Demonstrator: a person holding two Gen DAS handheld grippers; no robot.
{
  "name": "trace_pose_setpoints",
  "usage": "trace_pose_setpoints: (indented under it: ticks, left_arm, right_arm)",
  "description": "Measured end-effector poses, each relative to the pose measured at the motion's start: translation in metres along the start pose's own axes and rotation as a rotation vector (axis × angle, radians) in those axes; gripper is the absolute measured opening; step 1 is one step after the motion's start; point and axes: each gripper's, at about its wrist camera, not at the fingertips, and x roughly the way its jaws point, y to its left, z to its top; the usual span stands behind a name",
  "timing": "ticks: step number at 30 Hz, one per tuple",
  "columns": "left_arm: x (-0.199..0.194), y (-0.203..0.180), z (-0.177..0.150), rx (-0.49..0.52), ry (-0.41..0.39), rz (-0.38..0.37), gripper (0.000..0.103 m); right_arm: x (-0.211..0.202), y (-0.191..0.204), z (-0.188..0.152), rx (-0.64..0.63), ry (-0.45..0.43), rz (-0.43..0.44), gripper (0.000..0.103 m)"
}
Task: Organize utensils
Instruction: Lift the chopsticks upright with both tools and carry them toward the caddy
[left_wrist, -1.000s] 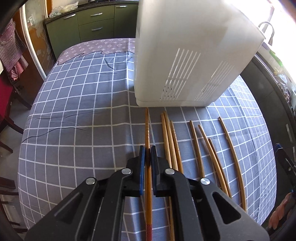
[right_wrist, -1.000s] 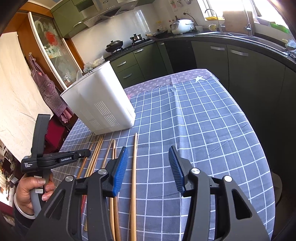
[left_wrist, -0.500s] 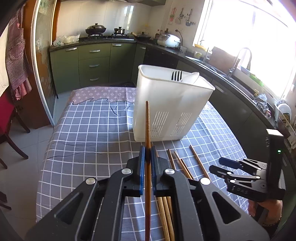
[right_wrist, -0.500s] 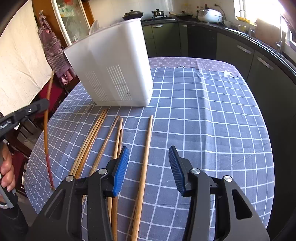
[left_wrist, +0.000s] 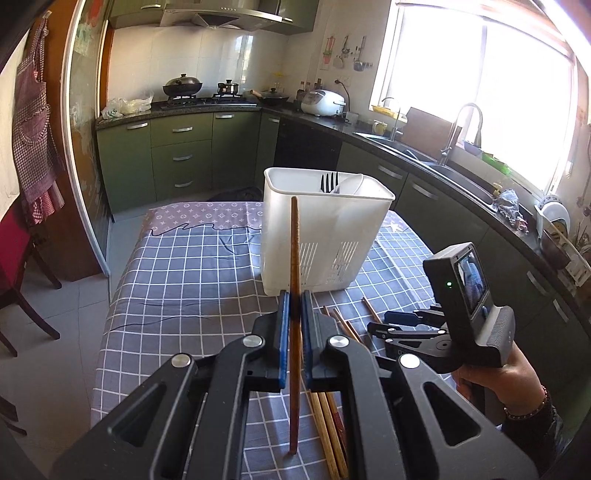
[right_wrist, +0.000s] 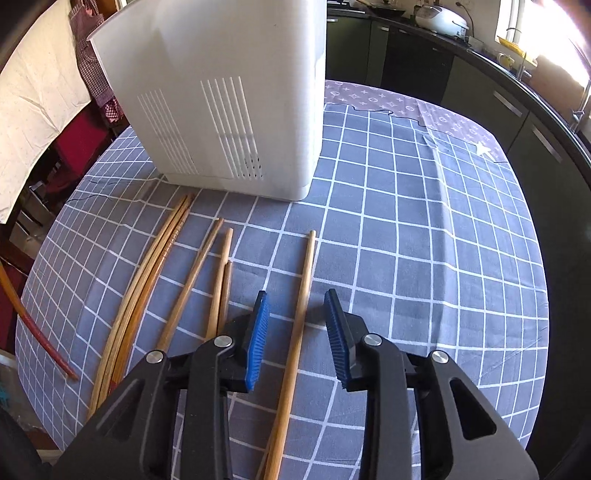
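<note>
My left gripper is shut on a brown chopstick and holds it lifted, tip up, in front of the white utensil holder. A black fork and a white piece stand inside the holder. My right gripper is open, low over the table, its jaws either side of one wooden chopstick. Several more chopsticks lie to its left. The right gripper also shows in the left wrist view. The held chopstick's red end shows at the far left of the right wrist view.
The table wears a grey checked cloth. The holder stands just behind the chopsticks. Kitchen counters and a sink run behind and to the right. A red chair stands left of the table.
My left gripper has lifted the brown chopstick off the table and tilted it upward. My right gripper has moved down and forward over the rightmost chopstick, still open.
</note>
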Motion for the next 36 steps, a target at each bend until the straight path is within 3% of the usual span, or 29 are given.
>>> trace_pose_setpoints:
  ticks: [9,13,21,27,36]
  left_arm:
    - [-0.004,-0.003,-0.004,0.014,0.004,-0.005,0.006]
    - [-0.004,-0.004,-0.003,0.016,0.003,-0.005,0.006]
    - [-0.007,-0.004,-0.003,0.019,0.003,0.001,0.006]
    - [-0.009,-0.004,-0.005,0.025,-0.001,0.003,0.006]
    - [-0.021,-0.008,-0.007,0.051,-0.016,0.006,0.006]
  right_arm:
    - [0.002,0.002,0.004,0.009,-0.011,0.035,0.007]
    - [0.0,-0.002,0.006,0.041,-0.021,0.066,0.006]
    - [-0.088,-0.022,0.003,0.086,-0.244,0.136,0.006]
    - [-0.165,-0.015,-0.014,0.073,-0.438,0.121,0.006]
    - [-0.209,0.0,-0.048,0.043,-0.529,0.085,0.006]
